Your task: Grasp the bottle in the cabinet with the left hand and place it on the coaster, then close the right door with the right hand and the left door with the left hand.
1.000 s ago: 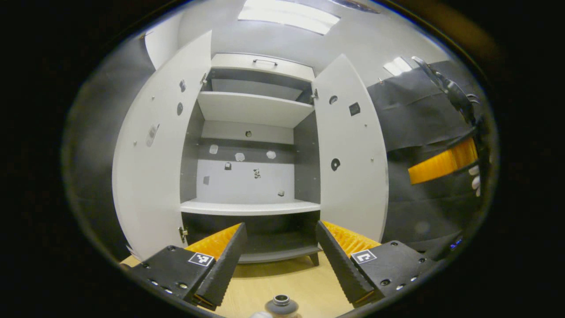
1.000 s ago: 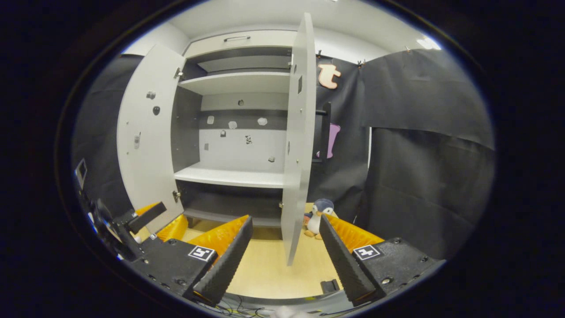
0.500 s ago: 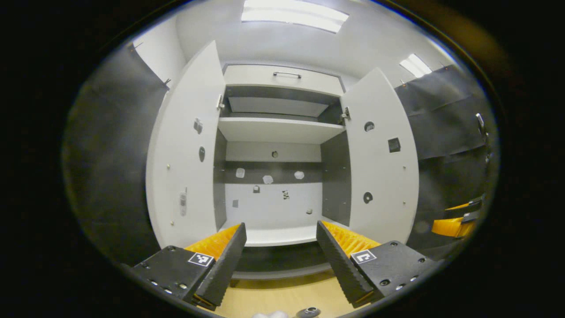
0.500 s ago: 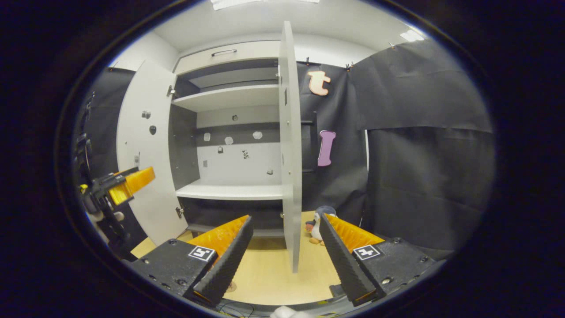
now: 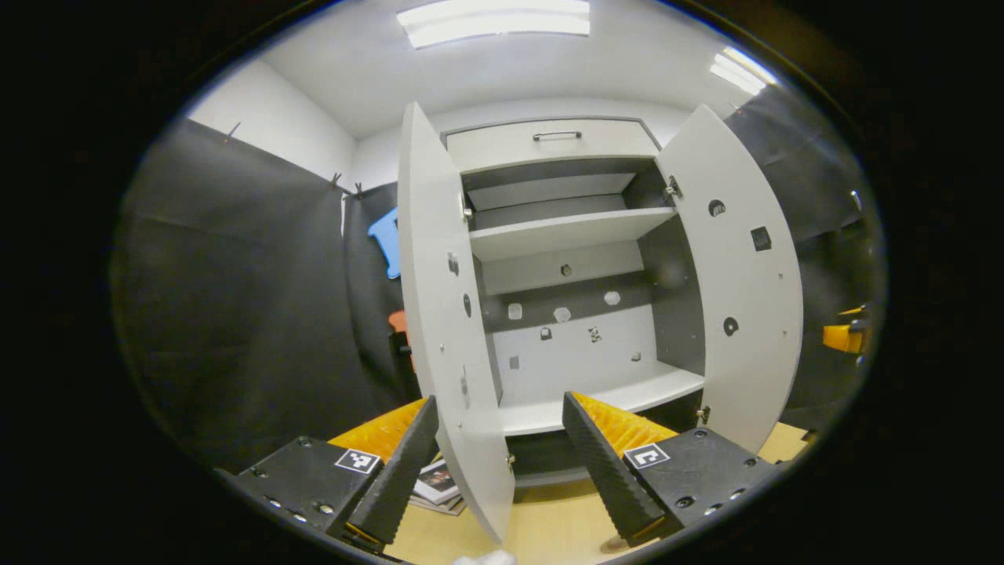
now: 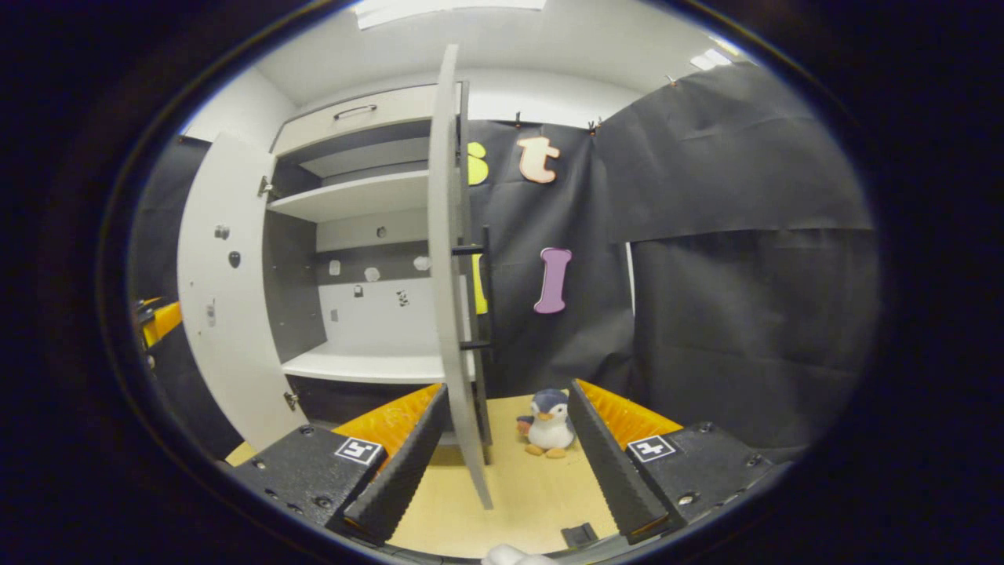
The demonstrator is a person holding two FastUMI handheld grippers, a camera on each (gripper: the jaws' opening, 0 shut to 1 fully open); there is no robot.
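Judging the door-closing step to be in hand, with the cabinet (image 5: pixel 565 235) shelves bare of the bottle. Holding the right gripper (image 6: pixel 508 386) with tongs apart and nothing between the pads, sighting the edge of the right door (image 6: pixel 451 275) at 12 o'clock, wide open. Likewise the left gripper (image 5: pixel 498 402), tongs apart, facing the open left door (image 5: pixel 439 314) at 11 o'clock. Next, probably: press the right door's outer face and swing it home, then the left. Below, at 6 o'clock, pale wooden tabletop (image 6: pixel 518 479); penguin toy (image 6: pixel 547 424) at 1 o'clock near the right door; black cloth wall (image 6: pixel 745 314) around, ceiling lights (image 5: pixel 494 17) overhead.
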